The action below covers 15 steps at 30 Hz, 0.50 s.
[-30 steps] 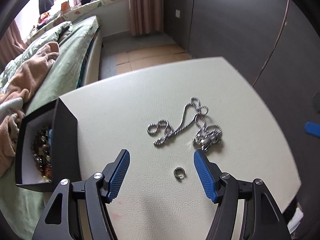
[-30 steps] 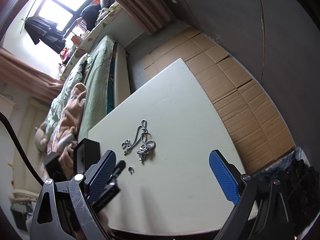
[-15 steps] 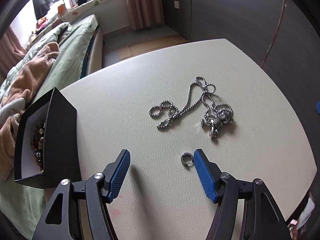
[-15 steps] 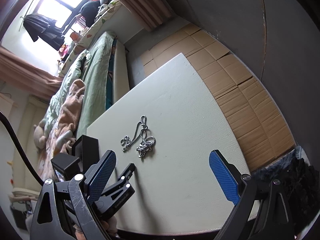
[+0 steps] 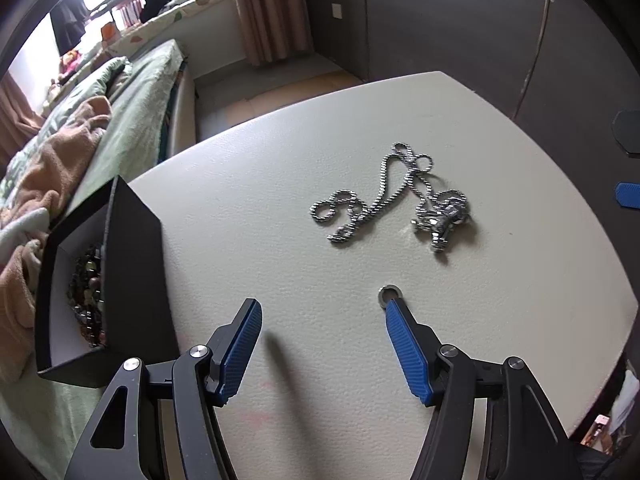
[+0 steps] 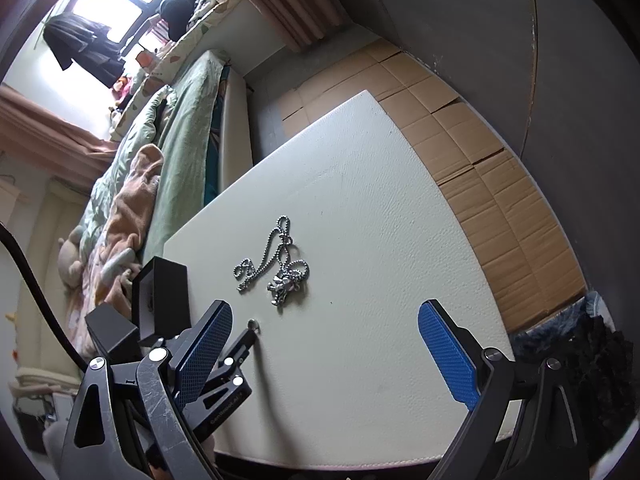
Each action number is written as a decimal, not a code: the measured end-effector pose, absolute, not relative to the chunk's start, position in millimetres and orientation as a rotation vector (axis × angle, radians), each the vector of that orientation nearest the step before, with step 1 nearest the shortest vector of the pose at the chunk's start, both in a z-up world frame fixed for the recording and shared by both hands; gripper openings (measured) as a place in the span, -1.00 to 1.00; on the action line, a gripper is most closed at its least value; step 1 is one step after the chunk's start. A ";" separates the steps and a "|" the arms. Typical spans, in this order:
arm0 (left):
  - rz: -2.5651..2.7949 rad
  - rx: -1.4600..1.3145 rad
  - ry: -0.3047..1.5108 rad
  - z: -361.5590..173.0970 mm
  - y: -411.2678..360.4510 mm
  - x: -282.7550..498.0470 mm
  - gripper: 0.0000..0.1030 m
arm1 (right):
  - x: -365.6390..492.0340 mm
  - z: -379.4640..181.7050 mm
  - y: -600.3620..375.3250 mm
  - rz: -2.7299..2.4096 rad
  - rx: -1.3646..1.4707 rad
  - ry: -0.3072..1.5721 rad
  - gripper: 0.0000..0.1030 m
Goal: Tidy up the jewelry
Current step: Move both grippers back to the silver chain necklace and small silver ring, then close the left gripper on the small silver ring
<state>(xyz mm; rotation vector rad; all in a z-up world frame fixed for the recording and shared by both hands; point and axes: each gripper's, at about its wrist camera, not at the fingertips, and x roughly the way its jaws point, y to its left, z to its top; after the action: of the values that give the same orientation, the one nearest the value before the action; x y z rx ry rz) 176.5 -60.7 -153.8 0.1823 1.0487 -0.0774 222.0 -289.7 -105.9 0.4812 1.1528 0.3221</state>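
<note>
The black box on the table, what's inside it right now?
The black box has a pale lining and holds a heap of dark, multicoloured beads against its near wall. That wall hides the box floor, so anything lying lower cannot be seen.

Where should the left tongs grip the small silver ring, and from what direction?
Across the band's outer edges, coming straight down. The ring lies flat on the white table, so there is no raised side to catch from the front. The left tongs are open, but their right finger tip sits at the ring; probably shift right to centre it first.
</note>
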 end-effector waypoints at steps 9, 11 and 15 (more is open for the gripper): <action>-0.117 0.170 1.048 -144.9 -59.8 176.4 0.17 | 227.0 -106.5 -290.2 0.316 0.475 1.156 0.84; -0.145 0.156 1.033 -140.5 -60.7 175.0 0.17 | 228.1 -107.5 -289.9 0.314 0.476 1.158 0.84; -0.184 0.144 1.025 -141.7 -66.6 177.6 0.17 | 230.1 -109.5 -288.9 0.314 0.478 1.165 0.84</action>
<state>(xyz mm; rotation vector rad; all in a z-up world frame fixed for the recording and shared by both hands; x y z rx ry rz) 177.6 -66.6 -141.7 0.1442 1.0246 -0.1841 230.1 -288.9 -109.5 0.4784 1.1652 0.3142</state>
